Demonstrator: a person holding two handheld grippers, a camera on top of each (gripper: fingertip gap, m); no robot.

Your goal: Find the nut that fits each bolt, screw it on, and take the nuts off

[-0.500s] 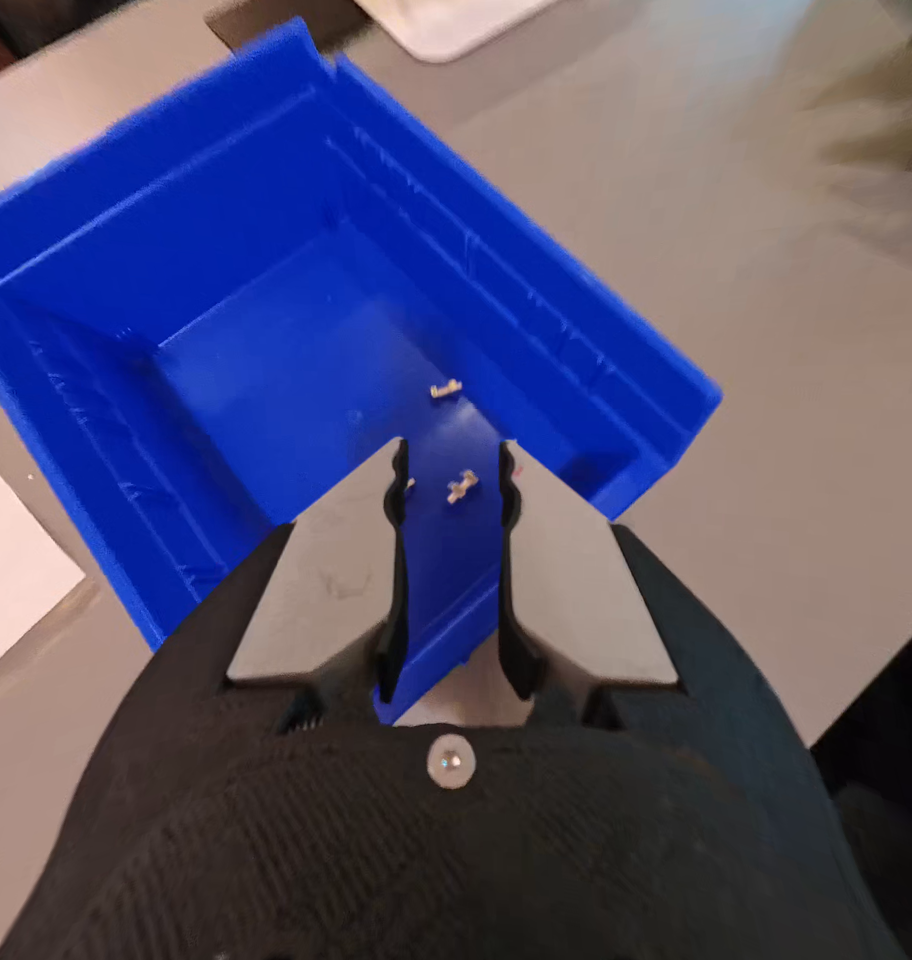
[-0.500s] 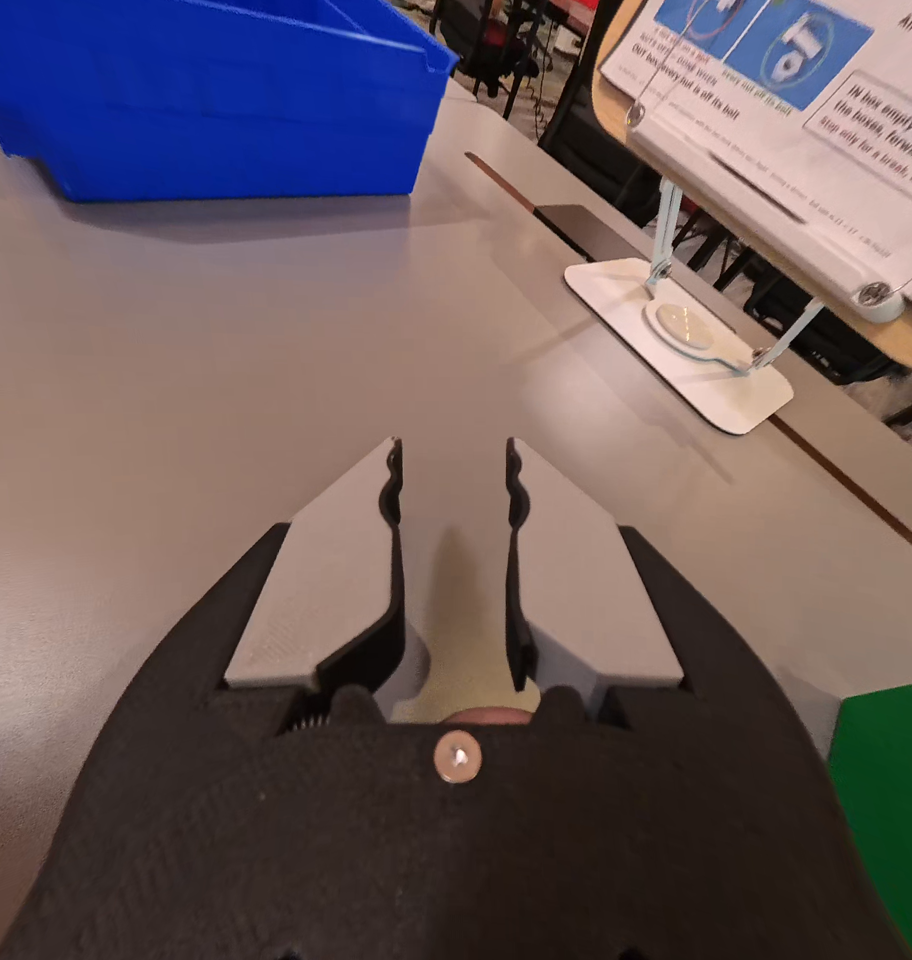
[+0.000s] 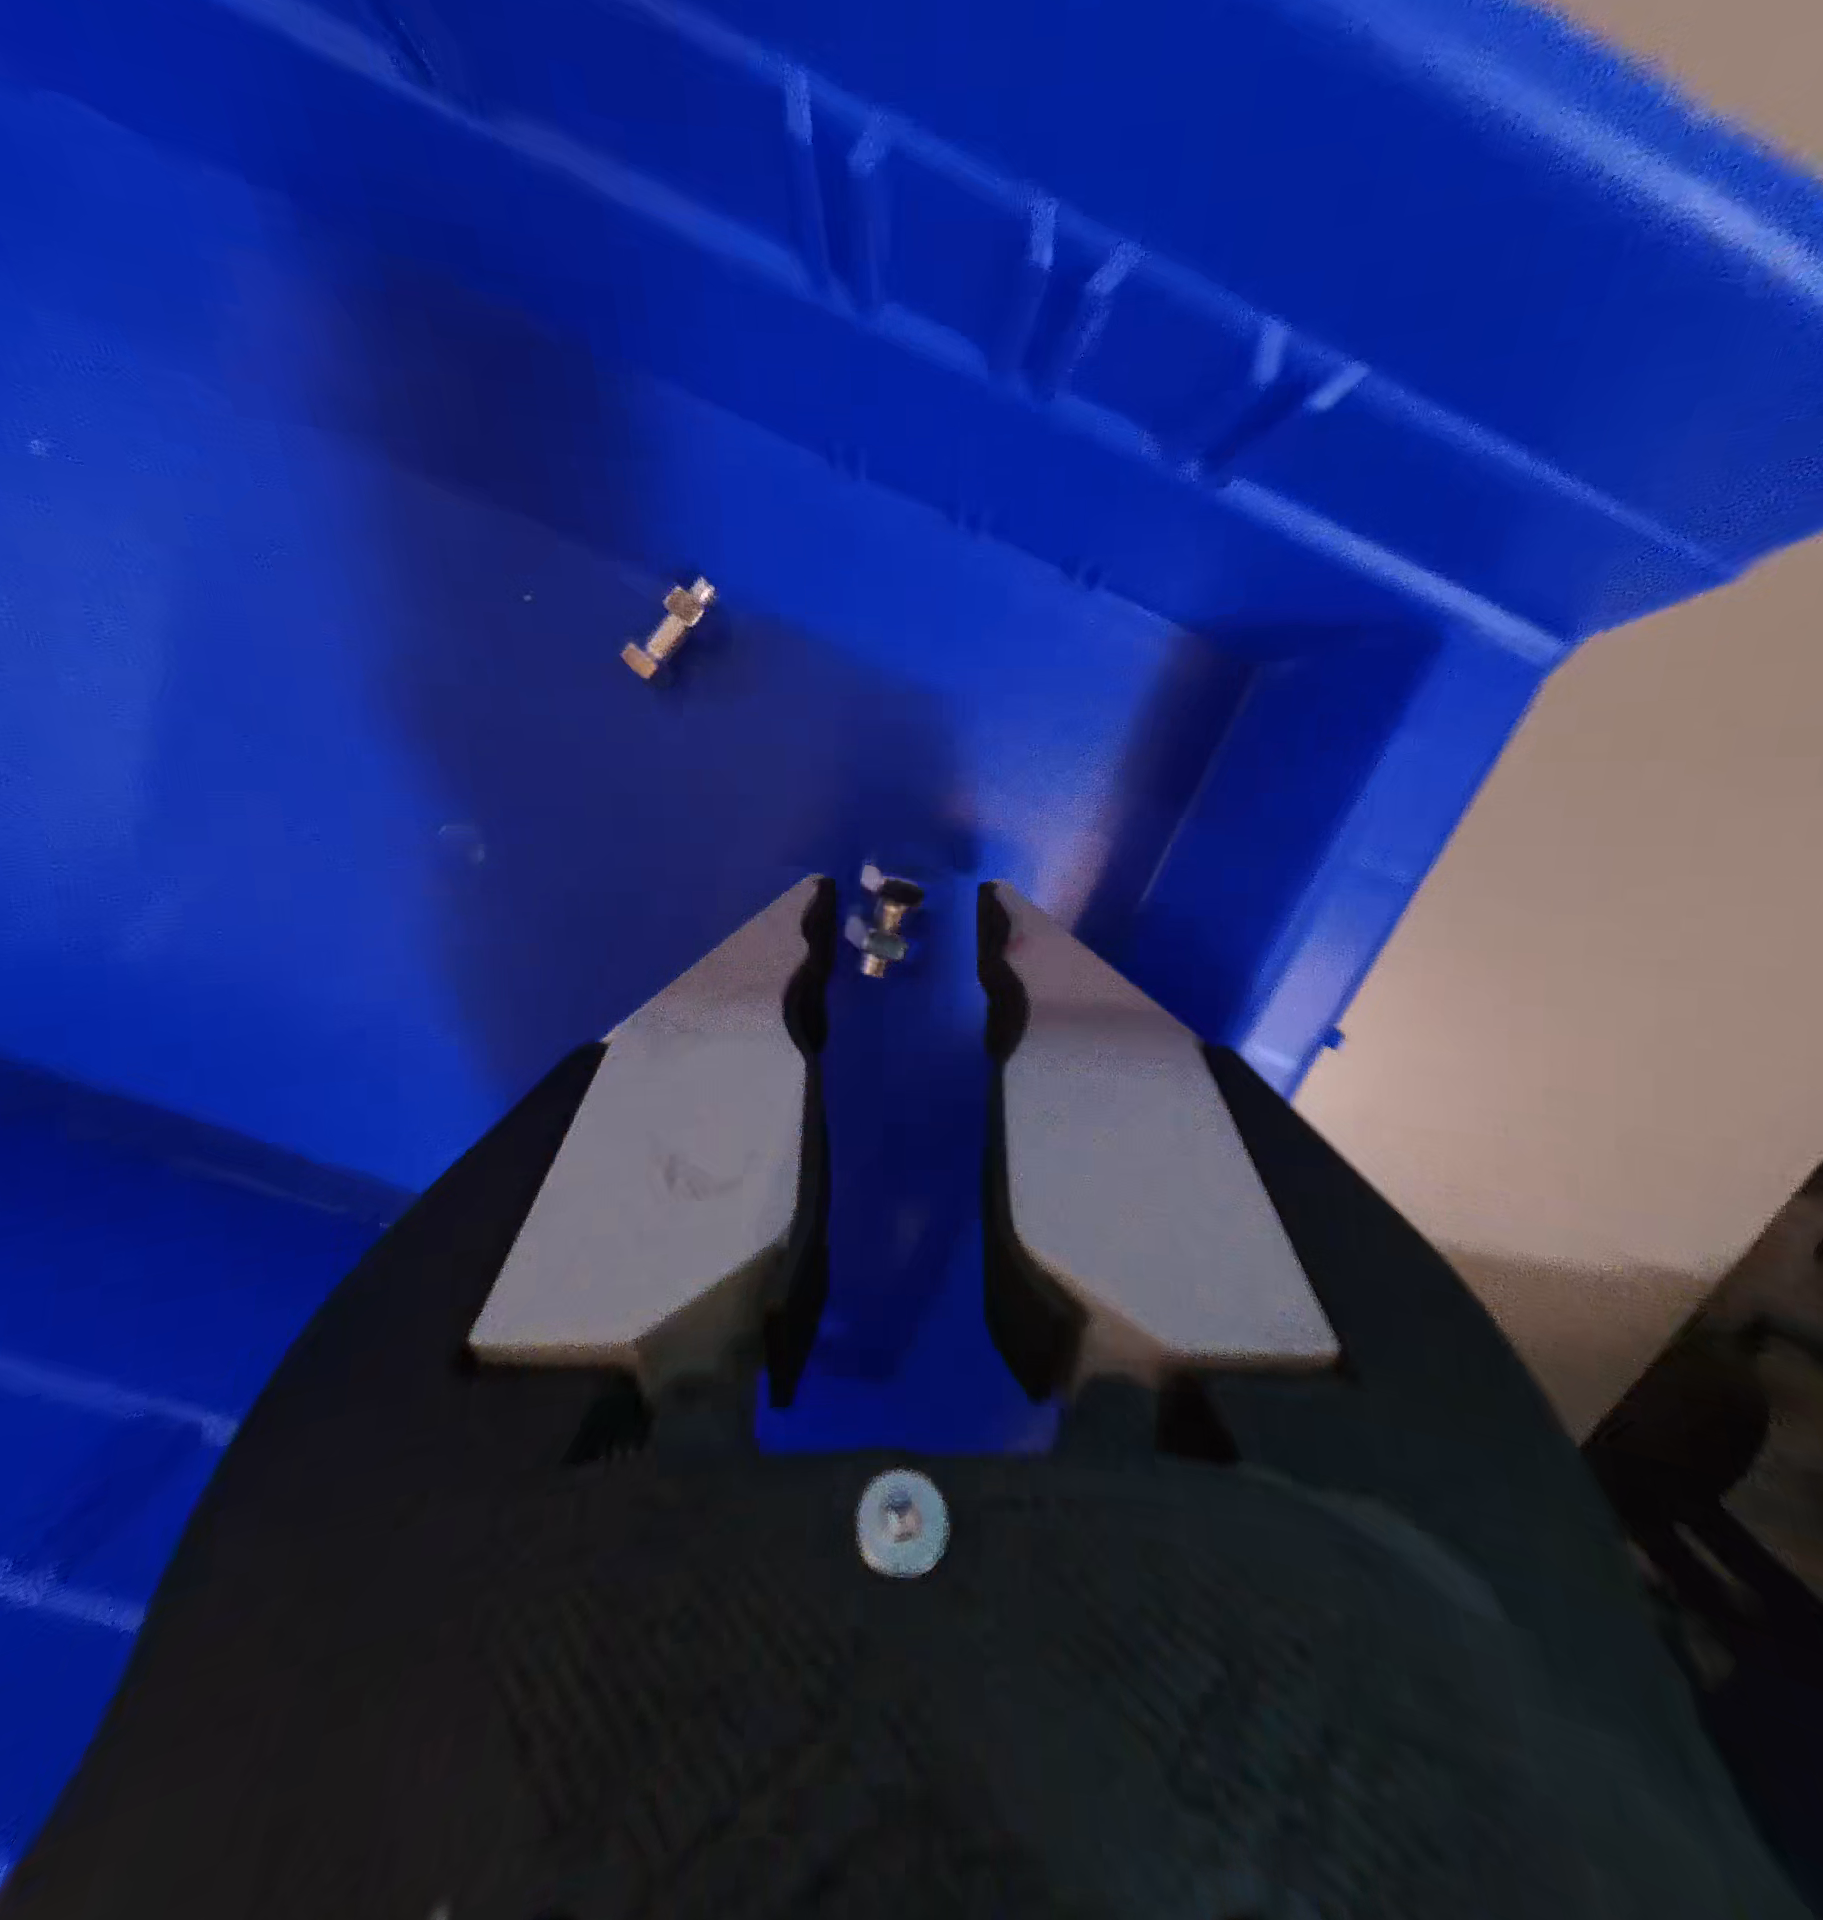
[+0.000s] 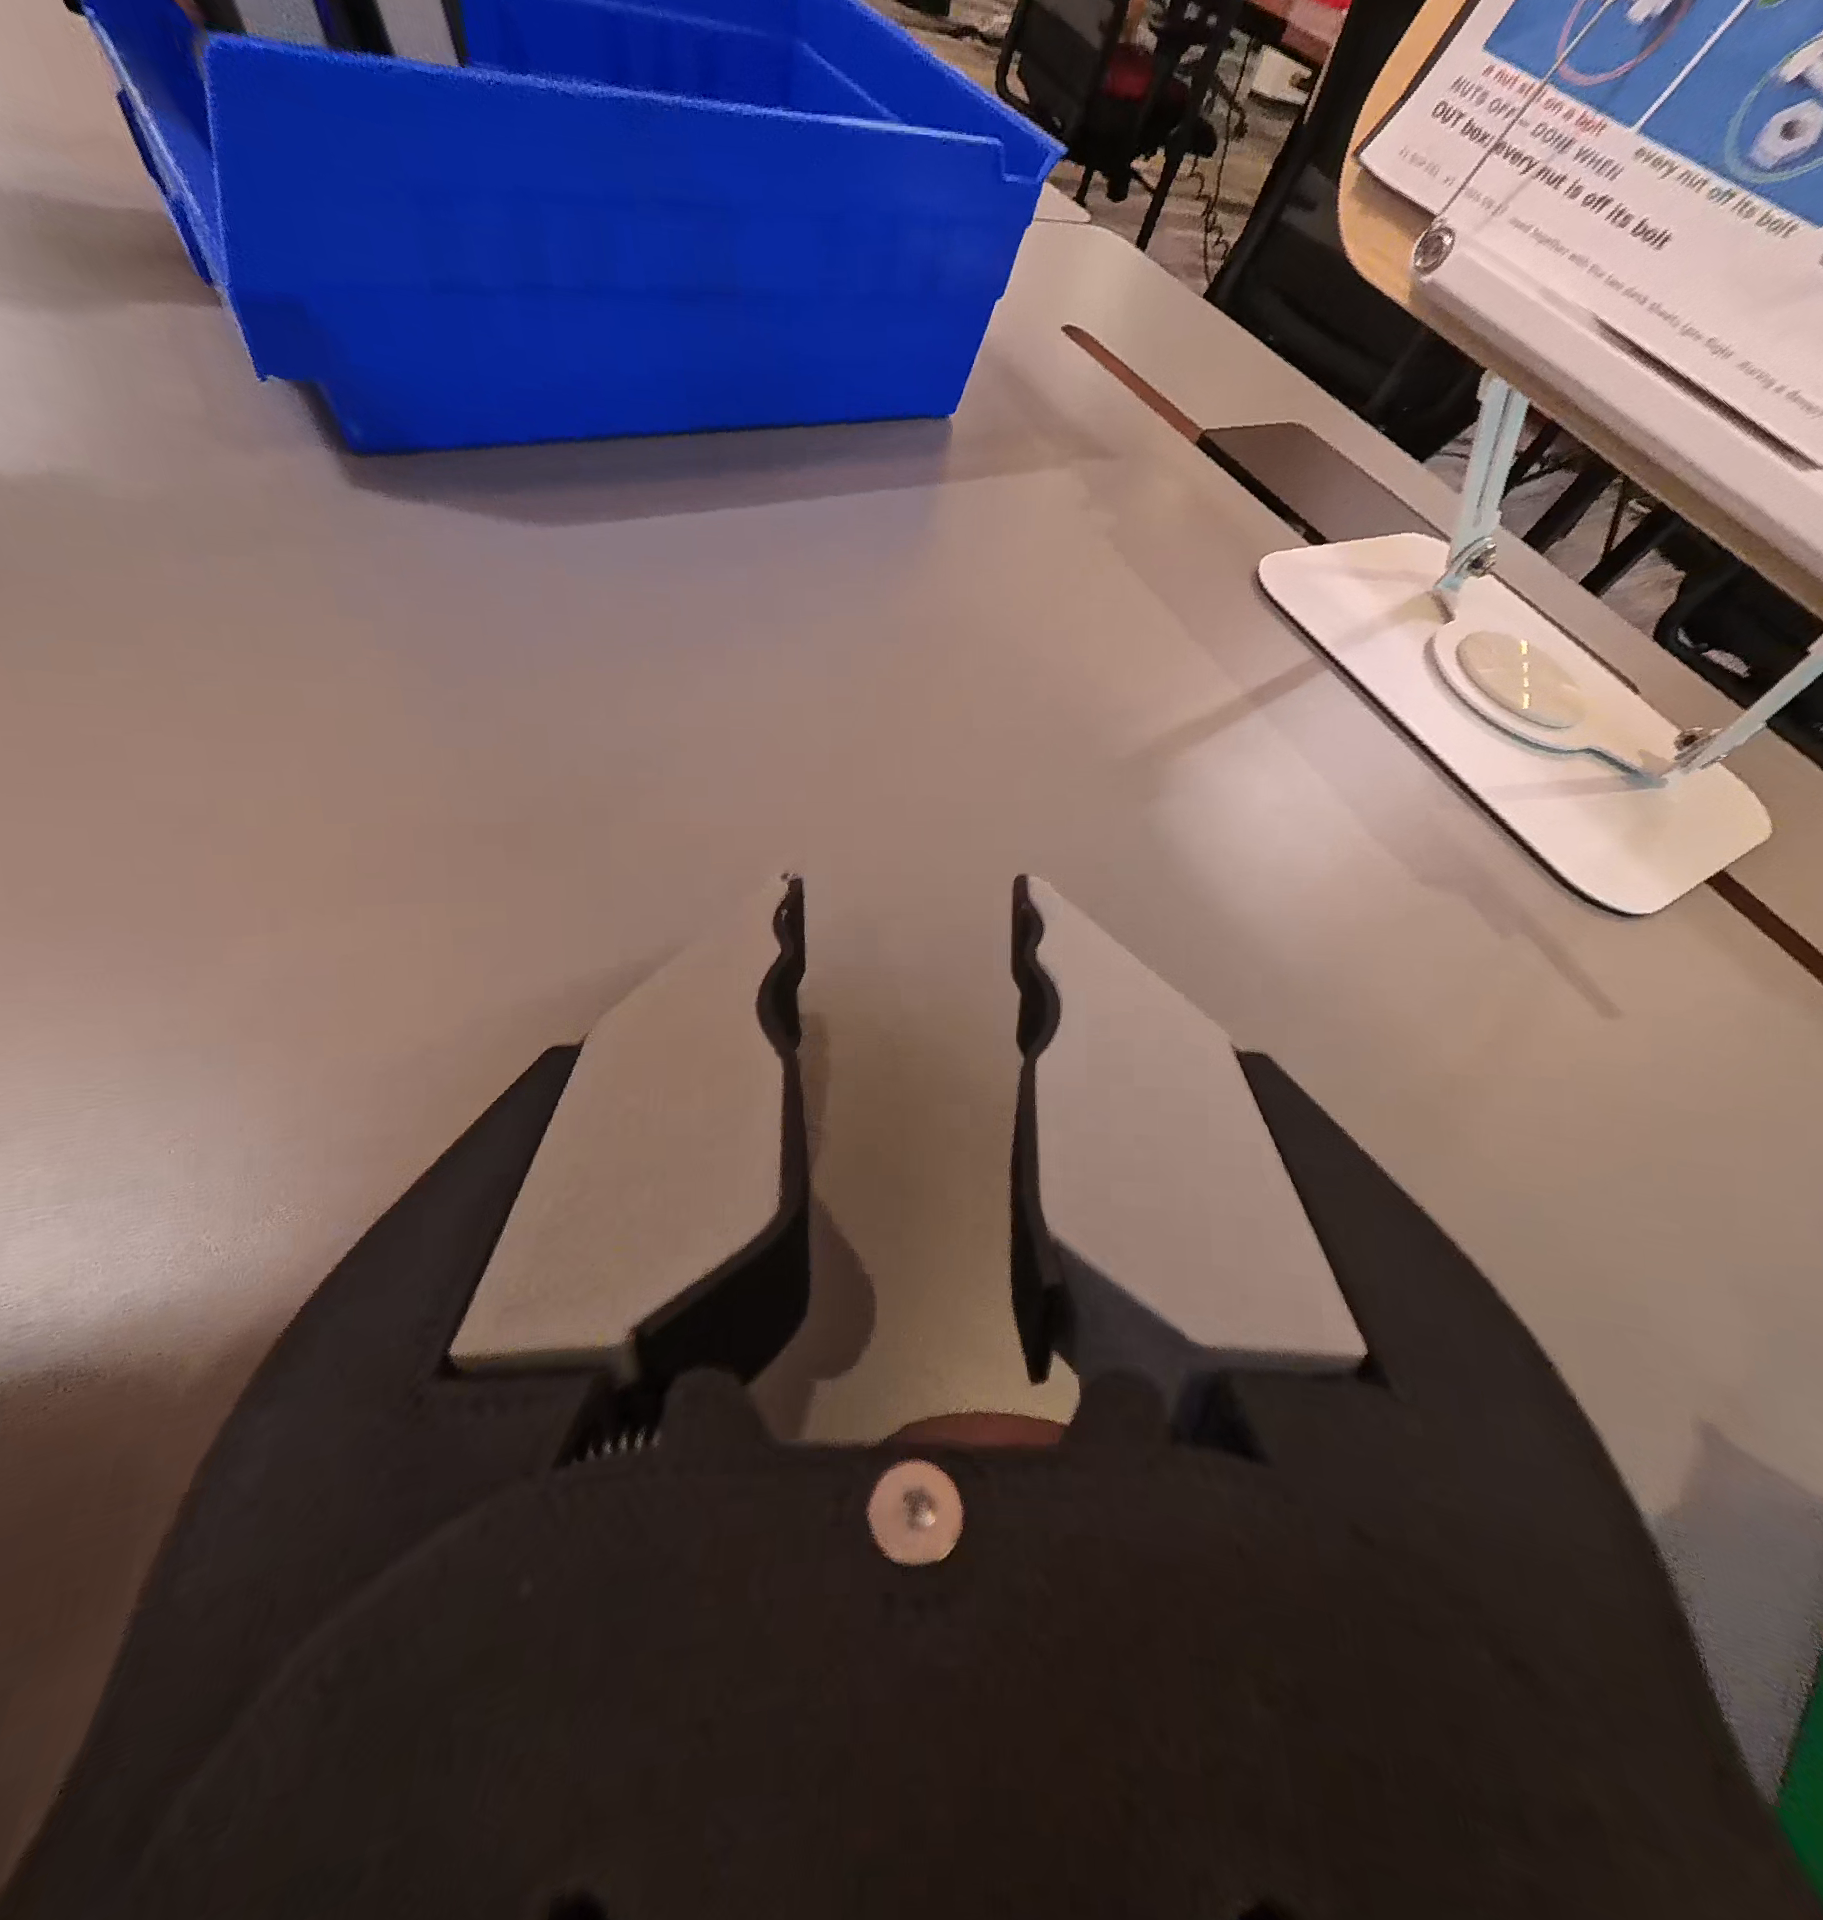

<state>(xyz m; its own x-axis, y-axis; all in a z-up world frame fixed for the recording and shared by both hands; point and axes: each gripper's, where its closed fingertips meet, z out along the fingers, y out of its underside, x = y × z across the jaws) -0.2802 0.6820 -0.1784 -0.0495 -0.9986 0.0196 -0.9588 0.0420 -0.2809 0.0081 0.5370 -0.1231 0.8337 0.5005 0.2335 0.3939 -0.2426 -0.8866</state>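
The left gripper (image 3: 902,896) reaches down inside a blue plastic bin (image 3: 1094,312) with smooth walls and ribbed moulding under its rim. Its jaws are parted, holding nothing, with flat grey outer faces and wavy black inner edges. Two small silvery metal bolts lie on the bin floor, each with a nut on its shaft. One bolt (image 3: 885,921) sits just at the fingertips, between them and nearer the left one; the other bolt (image 3: 668,630) lies apart, further in and to the left.

The right gripper (image 4: 905,883) hovers low over the smooth grey table (image 4: 471,779), jaws likewise parted and empty. From its view the bin (image 4: 616,260) stands further off on the table, and a white stand (image 4: 1509,717) with a flat rounded base carries a printed sheet on the right.

Half a second ago the left gripper was above the bin's near corner; it has since dropped in close to the nearer bolt, so the bin now fills the view. The right gripper has barely shifted.
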